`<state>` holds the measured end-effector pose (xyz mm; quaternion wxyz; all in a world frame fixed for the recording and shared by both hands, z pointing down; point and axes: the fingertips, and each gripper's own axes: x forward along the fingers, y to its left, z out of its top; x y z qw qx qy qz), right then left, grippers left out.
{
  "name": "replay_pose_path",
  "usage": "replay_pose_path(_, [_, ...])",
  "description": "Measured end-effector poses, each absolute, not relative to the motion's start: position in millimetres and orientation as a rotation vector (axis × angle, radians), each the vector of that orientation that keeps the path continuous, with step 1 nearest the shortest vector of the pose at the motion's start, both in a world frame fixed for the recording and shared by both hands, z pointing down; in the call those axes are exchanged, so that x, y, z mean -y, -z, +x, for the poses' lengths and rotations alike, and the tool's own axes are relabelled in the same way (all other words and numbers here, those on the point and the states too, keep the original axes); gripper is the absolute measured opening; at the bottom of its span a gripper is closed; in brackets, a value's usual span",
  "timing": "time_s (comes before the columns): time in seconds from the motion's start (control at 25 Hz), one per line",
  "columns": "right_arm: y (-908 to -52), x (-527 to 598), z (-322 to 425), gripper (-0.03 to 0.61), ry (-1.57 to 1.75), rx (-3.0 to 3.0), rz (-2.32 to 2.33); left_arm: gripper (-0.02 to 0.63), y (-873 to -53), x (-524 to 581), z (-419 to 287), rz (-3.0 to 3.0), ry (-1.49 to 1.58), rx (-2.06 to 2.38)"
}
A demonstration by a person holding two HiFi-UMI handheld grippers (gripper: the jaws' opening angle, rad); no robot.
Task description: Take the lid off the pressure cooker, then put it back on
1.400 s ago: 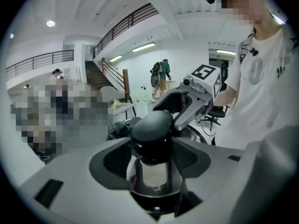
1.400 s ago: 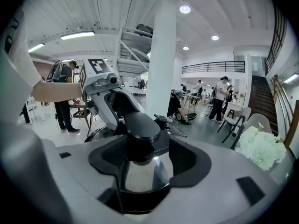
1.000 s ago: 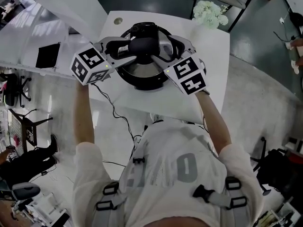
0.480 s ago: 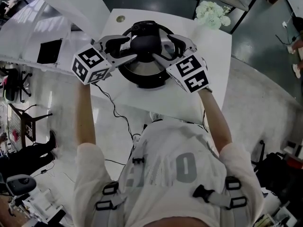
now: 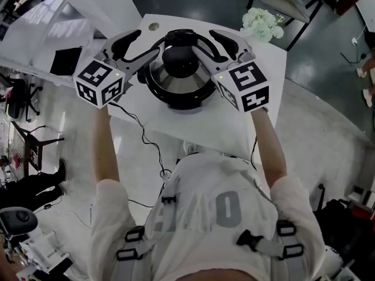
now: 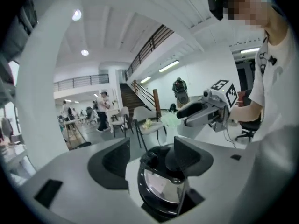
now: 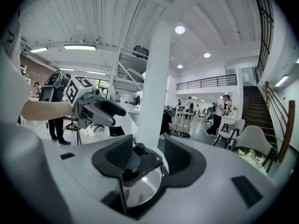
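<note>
The pressure cooker point(image 5: 176, 89) stands on a white table point(image 5: 176, 124), its steel lid point(image 5: 161, 78) with a black knob point(image 5: 179, 58) seated on the pot. Both grippers hover just above the lid, one at each side of the knob. My left gripper point(image 5: 146, 43) is open and its jaws have just been opening; nothing is between the pads. My right gripper point(image 5: 204, 40) is open too, though its jaws have just been closing, with no thing pressed. In the left gripper view the cooker point(image 6: 161, 185) lies below the left gripper point(image 6: 152, 155). The lid point(image 7: 140, 185) shows under the right gripper point(image 7: 149, 154).
A black cable point(image 5: 137, 130) runs off the table's near edge toward the floor. White flowers point(image 5: 258, 19) sit on a chair beyond the far right corner. A second table with a black pad point(image 5: 64, 60) adjoins on the left. People stand in the hall behind.
Both grippers, earlier down around the lid's knob, have risen off it and drawn slightly apart. The lid has stayed on the pot.
</note>
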<state>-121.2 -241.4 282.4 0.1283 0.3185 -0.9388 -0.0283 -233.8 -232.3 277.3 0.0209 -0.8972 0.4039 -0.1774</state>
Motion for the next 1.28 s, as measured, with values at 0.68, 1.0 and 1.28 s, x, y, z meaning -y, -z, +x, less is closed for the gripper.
replay_pose_path(0.68, [-240, 234, -91, 0.009, 0.079, 2.906, 1.338, 0.018, -234, 150, -270, -1.979, -0.229, -2.204])
replay_pose_path(1.0, [-273, 219, -93, 0.009, 0.1, 2.832, 1.286, 0.018, -259, 140, -261, -1.96, -0.143, -2.243])
replay_pose_path(1.28, [-274, 216, -91, 0.009, 0.094, 2.833, 1.28, 0.018, -258, 143, -251, -1.999, -0.144, -2.201])
